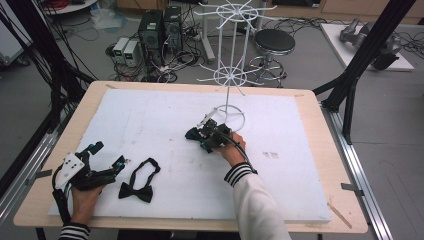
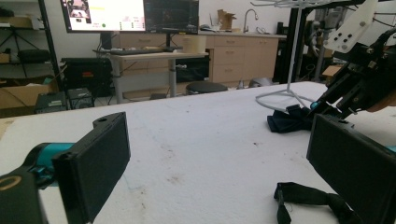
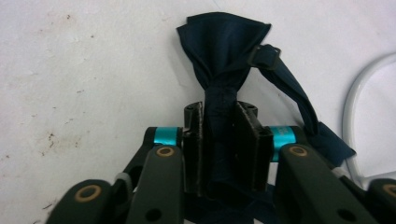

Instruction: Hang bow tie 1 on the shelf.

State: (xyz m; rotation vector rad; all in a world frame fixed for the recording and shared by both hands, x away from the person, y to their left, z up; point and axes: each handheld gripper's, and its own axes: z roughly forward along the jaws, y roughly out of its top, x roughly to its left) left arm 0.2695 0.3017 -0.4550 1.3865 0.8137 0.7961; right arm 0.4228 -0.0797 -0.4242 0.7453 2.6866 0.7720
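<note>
**Two bow ties on the table, one now pinched in my right gripper**

Two bow ties are lying on the white foam board (image 1: 165,115), and I am working on the navy one. My right gripper (image 3: 219,140) is clamping its jaws on the knot of the navy bow tie (image 3: 224,46), which is resting flat on the board just beside the round base of the white wire rack (image 1: 230,75). Its strap (image 3: 285,88) is trailing off toward that base. I judge that I am at the grasping step: the tie is pinched but not yet lifted.

Next I am expecting to raise it and carry it up to one of the rack's wire arms, which calls for keeping the strap loop open and clear of the base ring so it can be hooked on.

My left gripper (image 1: 107,160) is resting at the near left corner with its jaws wide apart and nothing between them. The black bow tie (image 1: 140,182) is lying just beside it, waiting.

From the high view my right hand (image 1: 232,150) is covering much of the navy tie, and in the right gripper view the tie's near wing is disappearing under the jaws, so I cannot tell how it is lying.
</note>
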